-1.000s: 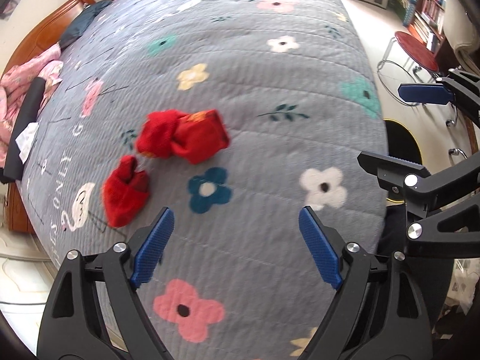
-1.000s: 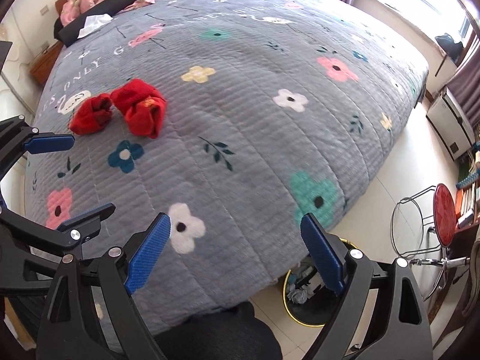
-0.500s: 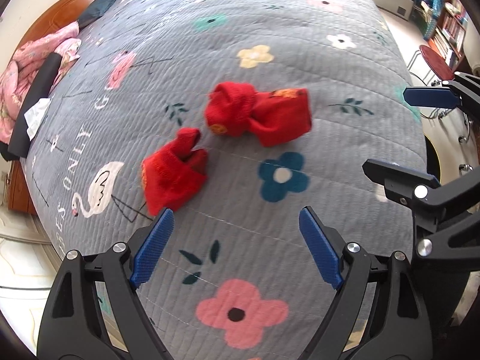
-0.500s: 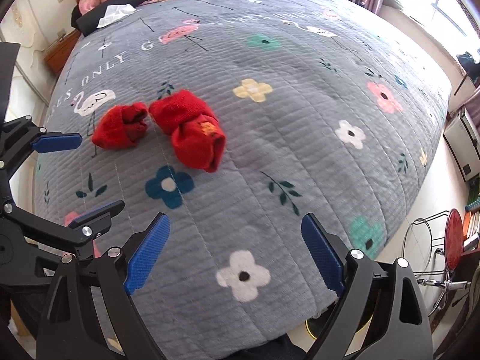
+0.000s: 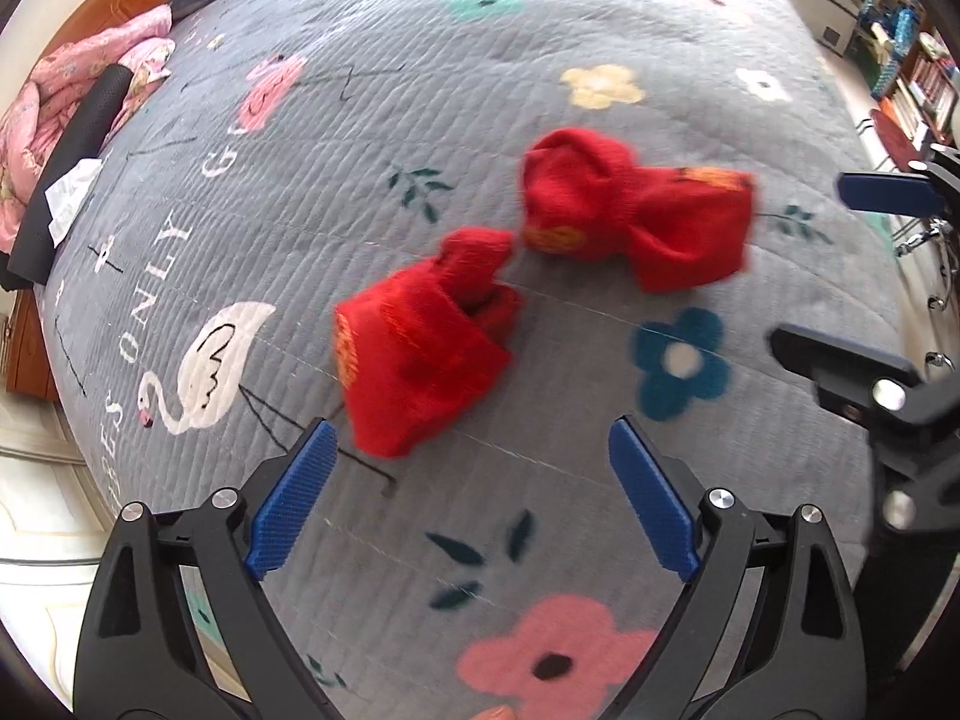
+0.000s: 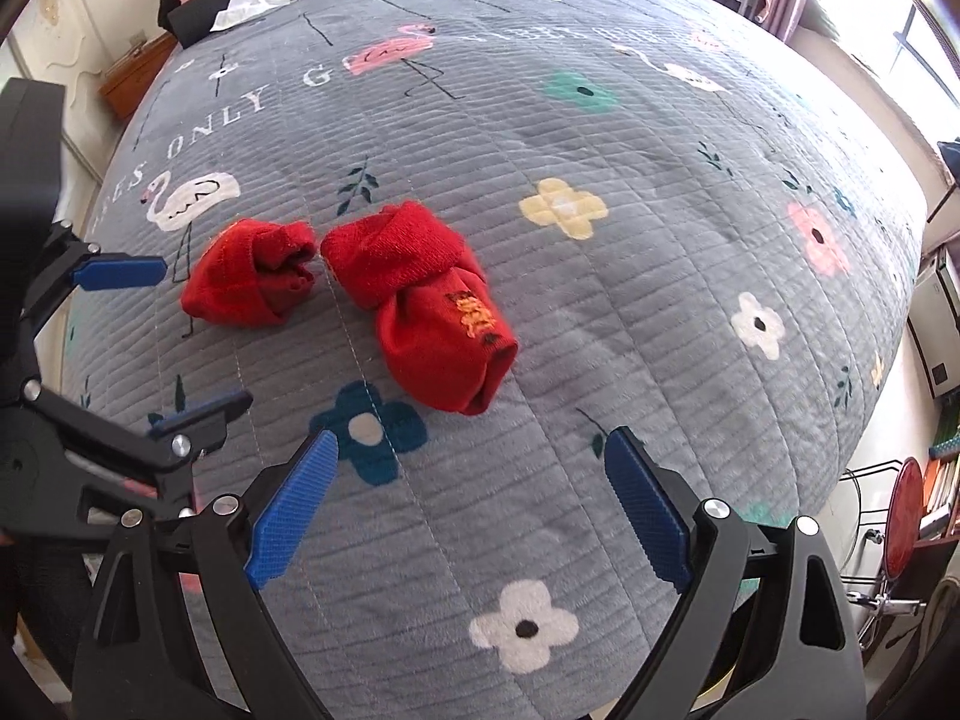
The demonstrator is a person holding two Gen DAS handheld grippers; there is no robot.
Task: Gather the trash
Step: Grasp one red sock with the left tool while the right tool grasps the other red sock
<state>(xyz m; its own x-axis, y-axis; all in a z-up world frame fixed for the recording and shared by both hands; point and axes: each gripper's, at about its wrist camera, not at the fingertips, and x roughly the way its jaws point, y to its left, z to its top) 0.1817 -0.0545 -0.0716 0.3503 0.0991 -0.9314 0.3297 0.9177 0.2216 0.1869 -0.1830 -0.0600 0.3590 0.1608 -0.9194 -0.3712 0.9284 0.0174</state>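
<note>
Two crumpled red socks lie side by side on the grey flowered bedspread [image 5: 420,120]. The smaller sock [image 5: 420,348] lies just ahead of my left gripper [image 5: 474,480], which is open and empty. The larger sock [image 5: 636,216], with orange embroidery, lies beyond it to the right. In the right wrist view the larger sock [image 6: 426,300] lies just ahead of my open, empty right gripper [image 6: 468,492], and the smaller sock [image 6: 252,276] lies to its left. The left gripper [image 6: 144,348] shows at that view's left edge.
A pink quilt [image 5: 54,102], a black roll [image 5: 66,162] and white paper [image 5: 69,198] lie at the head of the bed. A red stool [image 6: 903,516] stands on the floor past the bed's right edge. Shelves [image 5: 912,60] stand beyond.
Both grippers have moved forward over the bed toward the red socks, which now lie much closer in both views. Both stay open.
</note>
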